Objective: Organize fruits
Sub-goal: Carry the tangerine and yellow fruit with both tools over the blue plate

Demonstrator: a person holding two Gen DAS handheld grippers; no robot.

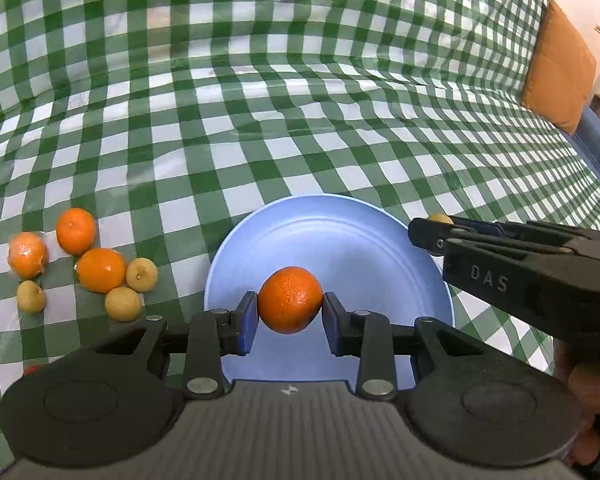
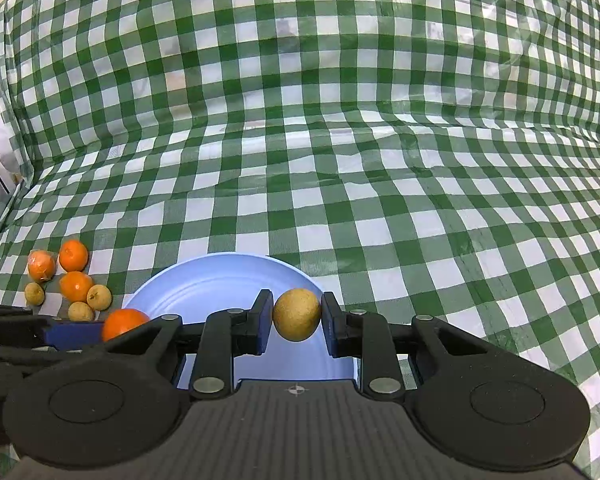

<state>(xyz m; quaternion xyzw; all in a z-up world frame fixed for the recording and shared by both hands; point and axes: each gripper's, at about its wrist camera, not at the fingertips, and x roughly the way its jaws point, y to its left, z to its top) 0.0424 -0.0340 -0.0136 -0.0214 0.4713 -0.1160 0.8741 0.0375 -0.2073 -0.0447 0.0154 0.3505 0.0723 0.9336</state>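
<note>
My left gripper [image 1: 290, 314] is shut on an orange mandarin [image 1: 290, 299] and holds it above the blue plate [image 1: 352, 240]. My right gripper [image 2: 296, 320] is shut on a small tan round fruit [image 2: 297, 314] above the same blue plate [image 2: 204, 280]. In the left wrist view the right gripper [image 1: 432, 228] reaches in from the right over the plate's rim, with the tan fruit [image 1: 440, 218] just showing. In the right wrist view the left gripper's mandarin [image 2: 122, 322] shows at the lower left.
A cluster of loose fruit lies left of the plate: three mandarins [image 1: 101, 270] and three tan fruits [image 1: 141, 275], also in the right wrist view [image 2: 76, 284]. A green checked cloth [image 1: 300, 100] covers the surface. An orange cushion [image 1: 560, 68] is at the far right.
</note>
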